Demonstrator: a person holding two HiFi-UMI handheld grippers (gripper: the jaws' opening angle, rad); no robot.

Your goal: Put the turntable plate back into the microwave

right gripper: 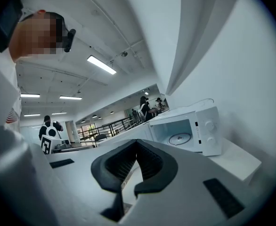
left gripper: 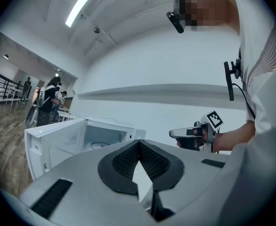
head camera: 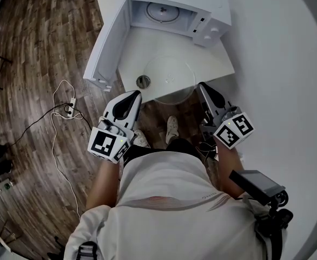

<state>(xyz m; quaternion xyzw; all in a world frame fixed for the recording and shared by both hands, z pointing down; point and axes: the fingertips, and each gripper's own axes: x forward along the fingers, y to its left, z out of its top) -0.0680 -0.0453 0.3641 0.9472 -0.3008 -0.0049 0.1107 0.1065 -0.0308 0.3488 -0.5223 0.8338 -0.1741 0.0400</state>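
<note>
Left gripper (head camera: 134,96) and right gripper (head camera: 202,86) hang near the turntable plate (head camera: 169,72), fingers together (nothing held).

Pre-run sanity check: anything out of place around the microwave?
The glass turntable plate lies on the table, outside the open microwave, its near rim apparently overhanging the table's front edge. A small round part sits loose beside it.

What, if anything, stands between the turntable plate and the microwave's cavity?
Nothing visible does. The door is swung wide open, and only bare table lies between the turntable plate and the microwave.
</note>
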